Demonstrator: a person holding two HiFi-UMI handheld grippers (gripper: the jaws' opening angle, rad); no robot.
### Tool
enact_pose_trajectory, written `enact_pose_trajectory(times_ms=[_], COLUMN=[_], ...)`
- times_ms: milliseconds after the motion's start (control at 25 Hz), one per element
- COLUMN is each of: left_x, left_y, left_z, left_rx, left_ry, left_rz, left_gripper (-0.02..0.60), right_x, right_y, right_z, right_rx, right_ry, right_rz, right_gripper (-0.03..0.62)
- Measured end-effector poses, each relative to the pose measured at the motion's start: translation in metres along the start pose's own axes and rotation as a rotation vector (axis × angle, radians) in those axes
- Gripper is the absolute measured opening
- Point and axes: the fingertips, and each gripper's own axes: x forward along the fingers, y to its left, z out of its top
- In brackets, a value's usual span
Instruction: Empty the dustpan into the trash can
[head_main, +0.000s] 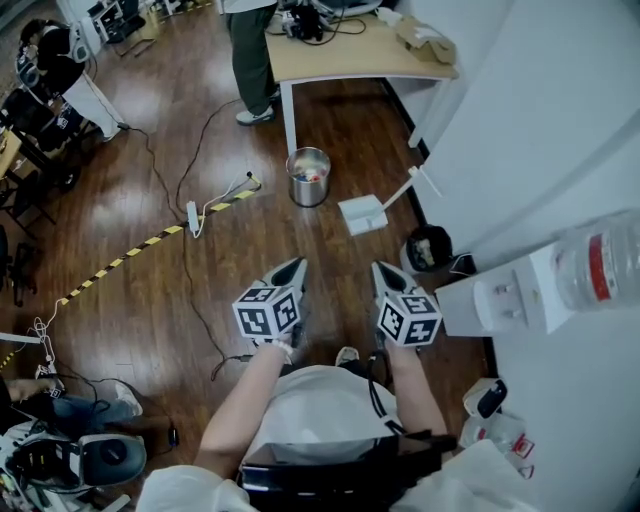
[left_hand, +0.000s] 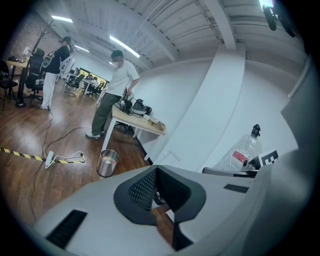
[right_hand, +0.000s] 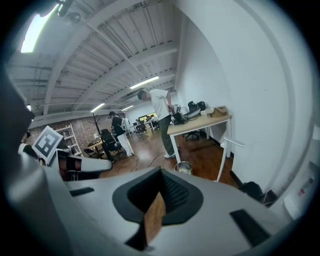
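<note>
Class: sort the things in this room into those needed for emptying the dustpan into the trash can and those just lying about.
Needed: dustpan, trash can, left gripper, right gripper.
Lying about: power strip, striped tape, water dispenser, table.

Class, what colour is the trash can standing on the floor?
Silver metal trash can, best in the head view.

My grippers: two, the left gripper (head_main: 290, 272) and the right gripper (head_main: 385, 277)
Trash can (head_main: 308, 177): one that I see
Dustpan (head_main: 362, 214): one
Table (head_main: 345, 58): one
Water bottle (head_main: 600, 262): one
Power strip (head_main: 192, 215): one
</note>
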Motion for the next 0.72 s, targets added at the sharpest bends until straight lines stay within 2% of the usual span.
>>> enact_pose_trajectory(times_ms=[720], left_x=[0.0029], left_y=[-0.0034], left_z=[0.0013], left_rx=[-0.016], left_ry=[0.008], left_rz=[-0.020], left_gripper=[-0.012], right_x=[0.0010], right_y=[0.0033], right_z=[0.0029], right_rx=[-0.008], right_ry=[0.006], right_rz=[0.005], right_gripper=[-0.002])
